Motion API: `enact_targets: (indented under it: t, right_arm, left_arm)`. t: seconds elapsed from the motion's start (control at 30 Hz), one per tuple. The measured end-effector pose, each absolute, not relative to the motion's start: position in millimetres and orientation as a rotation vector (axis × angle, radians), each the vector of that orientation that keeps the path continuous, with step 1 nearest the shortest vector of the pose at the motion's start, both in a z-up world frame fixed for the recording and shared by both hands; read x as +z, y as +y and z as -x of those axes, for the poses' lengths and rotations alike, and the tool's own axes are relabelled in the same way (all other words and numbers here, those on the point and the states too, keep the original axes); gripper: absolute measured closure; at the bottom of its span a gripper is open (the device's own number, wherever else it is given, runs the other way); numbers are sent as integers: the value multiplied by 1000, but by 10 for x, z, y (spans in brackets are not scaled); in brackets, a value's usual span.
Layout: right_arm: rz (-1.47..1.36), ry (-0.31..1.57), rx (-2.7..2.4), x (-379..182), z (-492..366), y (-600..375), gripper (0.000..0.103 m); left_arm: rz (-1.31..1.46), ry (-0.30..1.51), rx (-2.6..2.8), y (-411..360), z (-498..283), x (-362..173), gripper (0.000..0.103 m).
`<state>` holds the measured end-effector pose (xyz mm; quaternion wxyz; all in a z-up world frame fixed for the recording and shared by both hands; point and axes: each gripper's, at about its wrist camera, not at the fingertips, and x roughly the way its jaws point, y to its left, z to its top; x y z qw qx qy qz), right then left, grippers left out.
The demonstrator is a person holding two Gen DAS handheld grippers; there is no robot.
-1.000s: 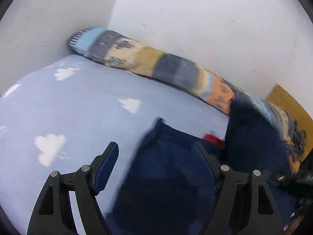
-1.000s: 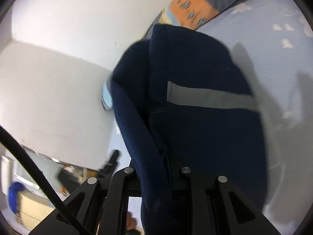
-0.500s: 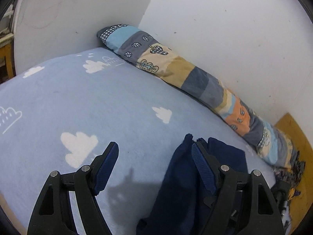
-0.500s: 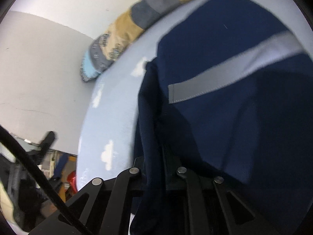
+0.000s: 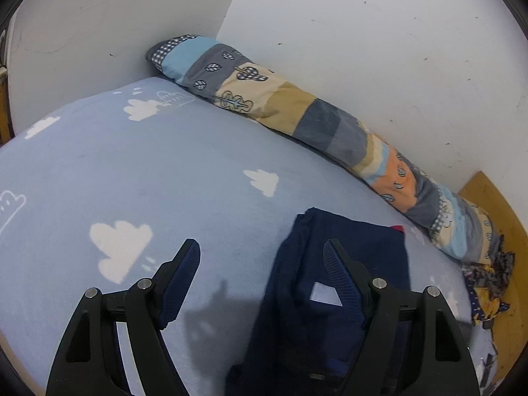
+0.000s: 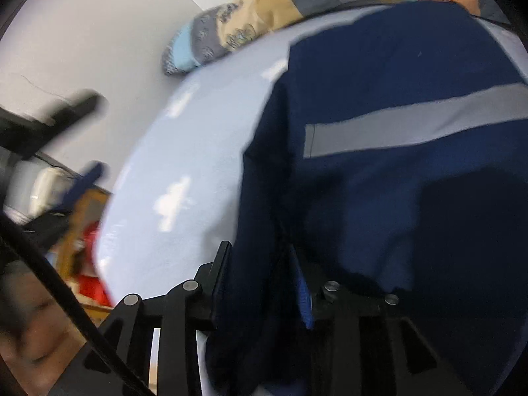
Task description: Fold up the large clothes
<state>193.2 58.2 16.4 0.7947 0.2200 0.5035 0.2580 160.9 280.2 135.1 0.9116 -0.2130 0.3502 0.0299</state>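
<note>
Left wrist view: left gripper [image 5: 262, 257] hangs over the bed [image 5: 138, 178] w/ jaws spread wide, nothing between them. Its left finger sits above bare light-blue sheet w/ white cloud prints; its right finger overlaps the navy garment [image 5: 349, 257], which lies flat on the bed toward the lower right of the frame, folded into a longish block. A small white patch [image 5: 325, 293] shows on the garment just beside the right finger, and a bit of red [image 5: 397, 228] peeks out at its far edge. Along the wall behind runs a long patchwork bolster [image 5: 316, 122], blue, tan, grey & orange panels w/ leaf prints. Past its right end, a crumpled dark patterned cloth [image 5: 488, 280] lies by a yellow-brown wooden surface [image 5: 495, 204].

Right wrist view: blurred in parts. Right gripper [image 6: 260, 283] is clamped on a thick fold of the same navy garment [image 6: 412, 76]; cloth fills the gap between the fingers and drapes over the right finger, hiding most of it. Garment spreads up & right from the gripper, lying over the bed [image 6: 184, 151], w/ a grey band [image 6: 412, 125] across it. Bolster [image 6: 264, 10] shows at the top against the wall. At left, the other gripper's dark frame [image 6: 49, 118] appears smeared; a black cable [image 6: 56, 283] crosses the lower-left corner. Something red [image 6: 94, 285] sits beyond the bed edge, too blurred to tell what.
</note>
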Motion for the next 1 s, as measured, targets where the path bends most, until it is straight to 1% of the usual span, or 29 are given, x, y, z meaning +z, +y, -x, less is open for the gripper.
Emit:
enact_targets:
  t: [0.1, 0.2, 0.3, 0.33, 0.37, 0.47, 0.53, 0.6, 0.67, 0.73, 0.77, 0.8, 0.83, 0.93, 1.0]
  right_arm:
    - [-542, 996, 619, 449, -1867, 144, 61]
    - [-525, 914, 560, 667, -1760, -406, 61]
    - [-481, 905, 501, 741, -1671, -707, 62]
    - [-447, 903, 495, 733, -1594, -818, 71]
    - [-413, 900, 491, 747, -1534, -865, 84]
    - [-269, 892, 465, 680, -1263, -843, 92]
    - [-262, 906, 489, 599, -1168, -832, 92]
    - [-191, 886, 508, 527, -1045, -722, 94]
    - [-114, 864, 529, 448, -941, -625, 94]
    - [7, 881, 504, 243, -913, -484, 95]
    - [42, 941, 490, 33, -979, -423, 95]
    - [36, 975, 482, -111, -1024, -431, 98]
    - [2, 981, 478, -189, -1075, -463, 99]
    - [-71, 1046, 493, -50, -1169, -551, 99]
    - [-172, 1025, 542, 136, -1203, -681, 99]
  left_arm:
    - [447, 721, 2, 2734, -1612, 1369, 27]
    - [390, 745, -66, 2536, -1631, 1345, 27]
    - [345, 784, -194, 2272, -1645, 1280, 27]
    - [330, 806, -248, 2159, -1643, 1239, 27]
    - [308, 826, -295, 2056, -1632, 1192, 27]
    - [196, 886, -407, 1741, -1562, 1027, 27]
    - [106, 932, -484, 1544, -1504, 848, 27]
    - [45, 983, -510, 1455, -1475, 661, 27]
    - [-43, 1040, -449, 1468, -1490, 396, 27]
    - [-44, 1075, -430, 1556, -1522, 223, 28]
    - [-40, 1065, -453, 1586, -1504, 199, 28]
    - [-46, 1057, -457, 1584, -1491, 209, 28]
    - [-47, 1056, -453, 1581, -1483, 223, 28]
    - [-28, 1024, -463, 1583, -1445, 334, 28]
    - [5, 962, -472, 1592, -1454, 498, 28]
